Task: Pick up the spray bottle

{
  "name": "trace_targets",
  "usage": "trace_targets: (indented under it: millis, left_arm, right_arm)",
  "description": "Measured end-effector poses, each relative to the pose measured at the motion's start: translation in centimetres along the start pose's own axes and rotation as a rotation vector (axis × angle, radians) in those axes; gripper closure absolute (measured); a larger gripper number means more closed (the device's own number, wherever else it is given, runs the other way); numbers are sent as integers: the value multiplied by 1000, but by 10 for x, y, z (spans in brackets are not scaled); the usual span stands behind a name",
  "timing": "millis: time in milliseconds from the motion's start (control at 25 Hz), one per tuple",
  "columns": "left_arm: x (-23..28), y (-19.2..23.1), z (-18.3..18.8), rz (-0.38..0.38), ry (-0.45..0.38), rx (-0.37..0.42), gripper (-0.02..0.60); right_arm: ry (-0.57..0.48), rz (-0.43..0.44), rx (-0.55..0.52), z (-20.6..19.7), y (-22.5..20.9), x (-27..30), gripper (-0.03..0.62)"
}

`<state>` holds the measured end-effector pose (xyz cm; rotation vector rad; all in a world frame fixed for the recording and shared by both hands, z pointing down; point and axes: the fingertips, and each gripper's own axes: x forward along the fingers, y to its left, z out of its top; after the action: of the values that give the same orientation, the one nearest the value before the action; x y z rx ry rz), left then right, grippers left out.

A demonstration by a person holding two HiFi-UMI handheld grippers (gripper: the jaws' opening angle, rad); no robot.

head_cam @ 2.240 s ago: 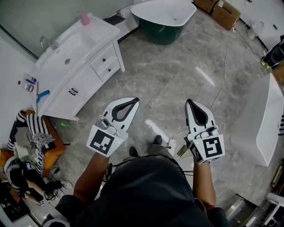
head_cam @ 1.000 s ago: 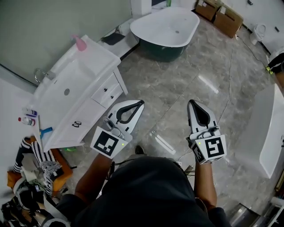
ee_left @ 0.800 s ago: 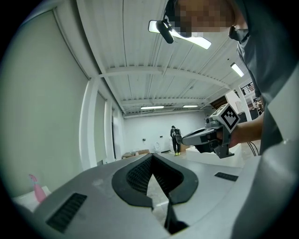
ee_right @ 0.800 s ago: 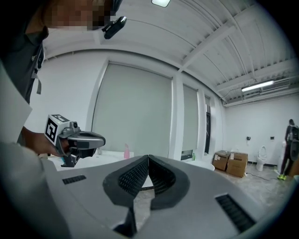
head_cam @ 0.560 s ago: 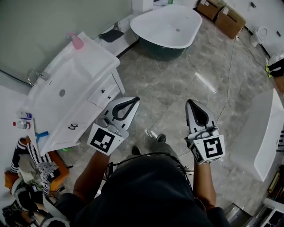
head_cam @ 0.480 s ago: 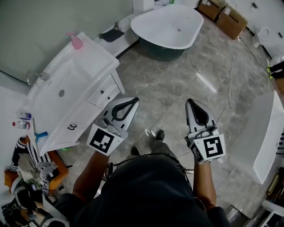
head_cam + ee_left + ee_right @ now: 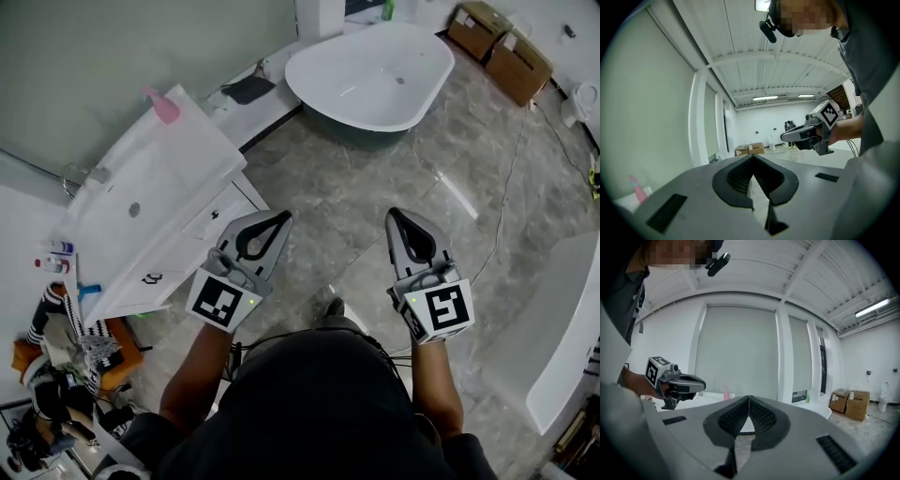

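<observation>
The spray bottle [image 7: 161, 105] is pink and stands upright at the far corner of a white vanity top [image 7: 178, 178], well ahead of both grippers. It shows small at the lower left of the left gripper view [image 7: 638, 188] and beside the other gripper in the right gripper view [image 7: 726, 393]. My left gripper [image 7: 284, 217] is held level over the floor by the vanity's drawers, shut and empty [image 7: 752, 157]. My right gripper [image 7: 392, 214] is level beside it, also shut on nothing [image 7: 749, 398]. Each gripper appears in the other's view, the right one [image 7: 785, 136] and the left one [image 7: 703, 382].
A white oval bathtub [image 7: 370, 75] stands ahead on the grey marble floor. Cardboard boxes [image 7: 506, 52] sit at the far right. Another white tub edge [image 7: 567, 319] is on the right. Small bottles [image 7: 58, 258] and clutter [image 7: 56, 356] lie at the left.
The person has walked forward: the vanity, pink bottle and bathtub have slid closer and rightward in the head view. Both grippers travel along, side by side and still shut.
</observation>
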<state>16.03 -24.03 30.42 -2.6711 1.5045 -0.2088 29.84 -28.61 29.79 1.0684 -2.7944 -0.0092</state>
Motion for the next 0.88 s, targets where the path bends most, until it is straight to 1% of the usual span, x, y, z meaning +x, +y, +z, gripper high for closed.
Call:
trace_targets:
  millis: [160, 360, 480, 680, 880]
  left_arm:
    - [26, 4, 3, 29, 9, 16, 578]
    - [38, 28, -2, 56, 31, 18, 578]
    - [44, 55, -8, 61, 32, 6, 578]
    - [57, 103, -19, 35, 37, -11, 578]
    - [61, 158, -14, 35, -3, -15, 578]
  right_arm:
    - [34, 27, 17, -10, -27, 14, 586]
    - [30, 61, 36, -19, -40, 38, 586]
    - [53, 63, 33, -21, -40, 64, 586]
    - [66, 43, 25, -10, -41, 107, 586]
    - [75, 25, 8, 4, -39, 158, 586]
